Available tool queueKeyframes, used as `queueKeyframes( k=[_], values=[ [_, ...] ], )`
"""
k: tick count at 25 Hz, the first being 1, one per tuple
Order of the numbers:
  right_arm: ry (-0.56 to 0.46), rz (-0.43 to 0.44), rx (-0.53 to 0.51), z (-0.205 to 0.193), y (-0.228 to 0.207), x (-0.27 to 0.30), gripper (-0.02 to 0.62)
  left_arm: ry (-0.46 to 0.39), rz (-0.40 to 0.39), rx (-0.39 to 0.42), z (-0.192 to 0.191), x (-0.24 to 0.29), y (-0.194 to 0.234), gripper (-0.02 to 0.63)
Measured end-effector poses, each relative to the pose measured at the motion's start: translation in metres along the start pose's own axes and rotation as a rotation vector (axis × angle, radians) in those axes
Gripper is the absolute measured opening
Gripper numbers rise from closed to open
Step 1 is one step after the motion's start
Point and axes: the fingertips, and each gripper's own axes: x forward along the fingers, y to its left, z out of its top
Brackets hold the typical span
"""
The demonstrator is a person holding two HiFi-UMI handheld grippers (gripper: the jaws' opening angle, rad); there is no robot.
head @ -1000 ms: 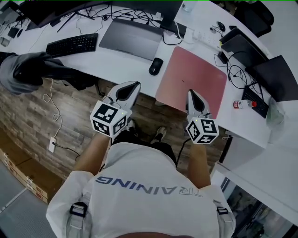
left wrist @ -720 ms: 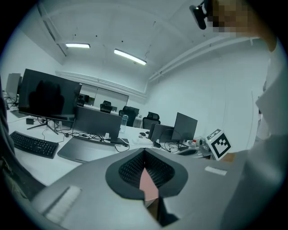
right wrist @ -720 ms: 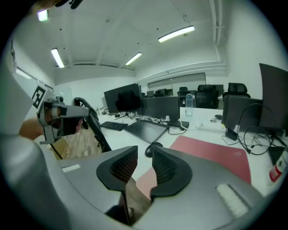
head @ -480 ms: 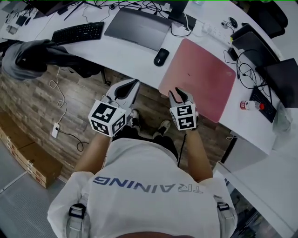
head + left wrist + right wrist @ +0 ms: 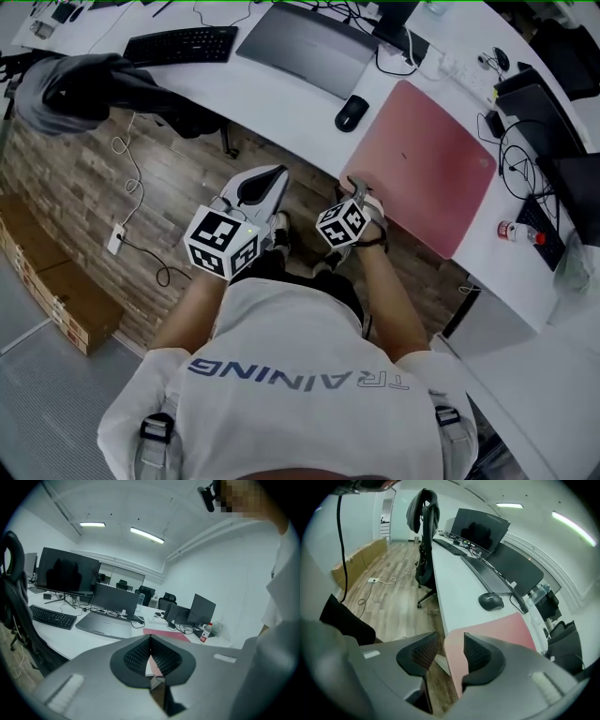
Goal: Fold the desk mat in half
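The pink desk mat lies flat on the white desk, its near edge along the desk's front. My right gripper is at the mat's near-left corner. In the right gripper view its jaws are opening and stand wide, with the mat's corner between them and the pads not pressing on it. My left gripper hangs over the floor in front of the desk, left of the mat. In the left gripper view its pads meet with nothing between them.
A black mouse sits just left of the mat. A closed grey laptop and a keyboard lie further left. A water bottle and cables are to the right. A chair with a jacket stands at the left.
My right gripper moved left along the mat's near edge to its near-left corner and its jaws opened. The left gripper stayed in place.
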Motion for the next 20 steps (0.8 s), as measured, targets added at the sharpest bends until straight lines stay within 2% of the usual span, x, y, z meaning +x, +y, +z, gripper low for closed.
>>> queueKeyframes(
  k=[12,17,20],
  values=[
    [0.087,-0.135,-0.082,-0.009,-0.001,0.030,0.182,0.018,-0.009,-0.001,-0.005,-0.005,0.013,0.001],
    [0.049,-0.129,-0.017,-0.002,-0.008,0.016,0.111,0.012,-0.021,0.008,0.000,-0.004,0.013,0.000],
    [0.028,-0.137,0.056,-0.003,-0.015,0.007,0.031,0.008,-0.036,0.017,0.002,-0.001,0.009,0.001]
  ],
)
